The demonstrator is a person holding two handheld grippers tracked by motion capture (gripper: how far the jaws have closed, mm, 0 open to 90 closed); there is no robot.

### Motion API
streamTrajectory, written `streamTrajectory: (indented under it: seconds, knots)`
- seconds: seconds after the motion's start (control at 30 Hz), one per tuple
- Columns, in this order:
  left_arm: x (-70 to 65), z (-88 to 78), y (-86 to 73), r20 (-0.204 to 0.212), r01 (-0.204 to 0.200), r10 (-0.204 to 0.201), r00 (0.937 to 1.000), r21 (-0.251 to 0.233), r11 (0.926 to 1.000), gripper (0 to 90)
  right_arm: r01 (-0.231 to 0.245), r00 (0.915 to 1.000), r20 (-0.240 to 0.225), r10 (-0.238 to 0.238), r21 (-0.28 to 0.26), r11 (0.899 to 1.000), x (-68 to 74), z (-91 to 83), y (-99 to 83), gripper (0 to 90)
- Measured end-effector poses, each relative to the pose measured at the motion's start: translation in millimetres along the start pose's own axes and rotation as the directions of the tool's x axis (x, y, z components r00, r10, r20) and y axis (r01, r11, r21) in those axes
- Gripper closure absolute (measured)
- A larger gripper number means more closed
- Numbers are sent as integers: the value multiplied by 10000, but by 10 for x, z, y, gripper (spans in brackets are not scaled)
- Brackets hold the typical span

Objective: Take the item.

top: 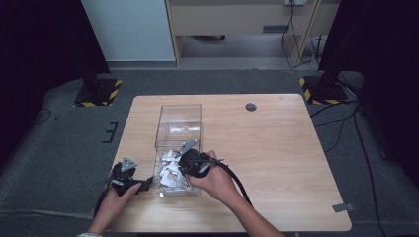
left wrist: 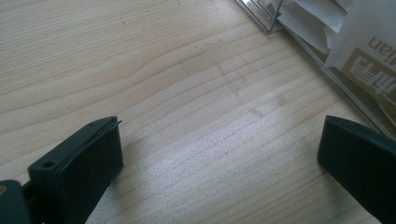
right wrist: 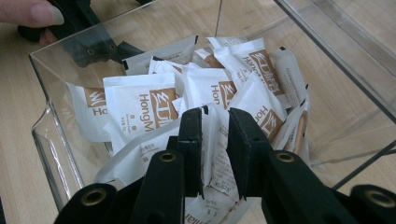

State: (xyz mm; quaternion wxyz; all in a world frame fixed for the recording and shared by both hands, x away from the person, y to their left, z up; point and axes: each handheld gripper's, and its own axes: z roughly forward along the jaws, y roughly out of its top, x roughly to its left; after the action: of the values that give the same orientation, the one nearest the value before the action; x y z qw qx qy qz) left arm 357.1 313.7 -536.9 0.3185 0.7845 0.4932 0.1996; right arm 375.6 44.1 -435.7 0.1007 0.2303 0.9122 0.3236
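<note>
One white paper sachet with brown print [right wrist: 215, 154] sits pinched between my right gripper [right wrist: 215, 140] fingers, which have narrowed onto its upper edge. It is down in the near end of the clear, rectangular plastic box [top: 170, 129], resting among the heap of matching white sachets [right wrist: 187, 93]. I judge the pick as only just made: the sachet is gripped but not yet lifted clear of the pile, so the lift-out and the placing remain to be done, and many sachets are left in the box. From the high view, my right hand reaches over the box's near right wall.

My left gripper [top: 129, 177] rests low beside the box on its left, fingers spread wide with nothing between them, above the bare light wooden counter [left wrist: 187, 93]. No sachets lie on the counter outside the box that I can see.
</note>
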Motion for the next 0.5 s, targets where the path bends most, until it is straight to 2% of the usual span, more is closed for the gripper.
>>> streamTrajectory:
  seconds: [0.33,0.5]
  knots:
    - [-2,1,0,5,23,-23,10000,-6,10000,0,-91,10000,-8,92,234,9997,0,60,-19,769]
    - [-1,0,0,-1,9,-9,10000,-7,10000,0,-175,9998,38,173,411,9990,0,81,-25,838]
